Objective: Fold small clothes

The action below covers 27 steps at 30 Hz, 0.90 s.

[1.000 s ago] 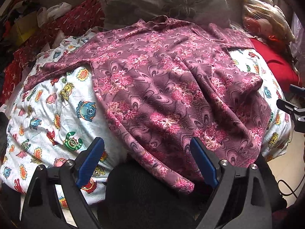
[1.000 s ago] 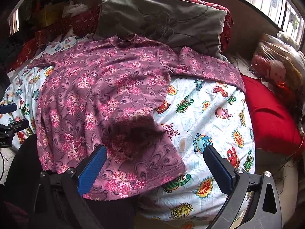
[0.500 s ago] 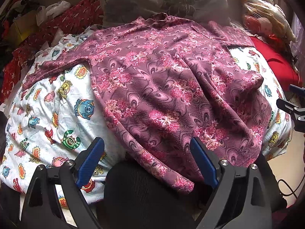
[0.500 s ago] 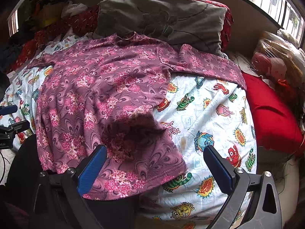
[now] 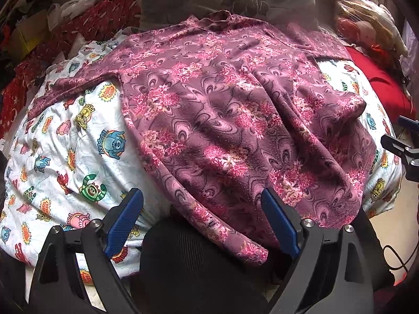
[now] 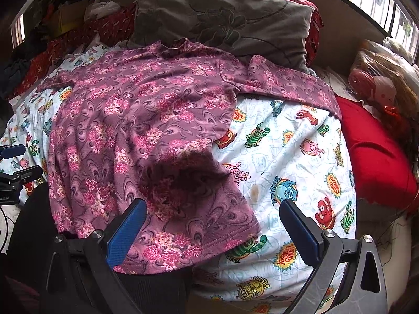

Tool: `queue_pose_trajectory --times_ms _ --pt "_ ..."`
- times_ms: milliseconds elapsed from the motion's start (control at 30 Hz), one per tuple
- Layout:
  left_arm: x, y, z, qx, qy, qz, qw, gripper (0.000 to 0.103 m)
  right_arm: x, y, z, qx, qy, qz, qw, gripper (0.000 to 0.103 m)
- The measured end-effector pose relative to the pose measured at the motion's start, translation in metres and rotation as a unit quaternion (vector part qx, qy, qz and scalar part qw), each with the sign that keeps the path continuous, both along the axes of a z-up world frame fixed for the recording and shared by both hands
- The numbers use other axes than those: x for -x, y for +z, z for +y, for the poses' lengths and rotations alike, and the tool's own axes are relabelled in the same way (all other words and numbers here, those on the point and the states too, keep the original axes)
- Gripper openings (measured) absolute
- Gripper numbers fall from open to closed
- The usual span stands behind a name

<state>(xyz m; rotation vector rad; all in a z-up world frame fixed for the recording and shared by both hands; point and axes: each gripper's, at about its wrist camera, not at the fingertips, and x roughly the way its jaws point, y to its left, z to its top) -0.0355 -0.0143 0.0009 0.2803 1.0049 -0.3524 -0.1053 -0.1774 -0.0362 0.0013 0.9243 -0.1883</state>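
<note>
Purple floral shirt [image 5: 235, 120] lies spread on our cartoon sheet [image 6: 288, 157]; left gripper [image 5: 201, 225] and right gripper [image 6: 212, 227] both gape wide, holding nothing.

We see a purple, pink-flowered top [image 6: 146, 120] lying spread, wrinkled, collar toward the pillow, sleeves outstretched, hem hanging off the near edge.
</note>
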Motion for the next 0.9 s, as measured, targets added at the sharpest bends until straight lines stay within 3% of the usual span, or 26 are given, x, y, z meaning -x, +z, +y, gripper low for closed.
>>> queue_pose_trajectory --times_ms 400,533,667,767,867,900 --pt "-0.008 -0.008 0.001 -0.003 0.004 0.021 0.9998 0.092 -0.004 -0.007 -0.002 -0.006 -0.002 0.008 1.000 0.101" --pt "-0.030 -0.022 0.019 -0.010 0.042 0.064 0.9970 0.092 -0.006 -0.014 -0.015 -0.019 -0.015 0.017 1.000 0.101" --pt "-0.049 -0.041 0.035 0.005 0.072 0.134 0.9883 0.092 -0.008 -0.031 -0.033 -0.042 -0.039 0.041 0.998 0.100" --pt "-0.048 -0.052 0.024 0.001 0.052 0.159 0.9859 0.092 -0.012 -0.051 -0.045 -0.079 -0.051 0.070 0.993 0.095" --pt "-0.046 -0.068 0.007 0.003 0.031 0.185 0.9822 0.091 -0.020 -0.067 -0.047 -0.112 -0.046 0.095 0.988 0.076" --pt "-0.046 -0.072 0.003 0.009 0.025 0.194 0.9807 0.081 -0.022 -0.071 -0.046 -0.114 -0.043 0.103 0.987 0.074"
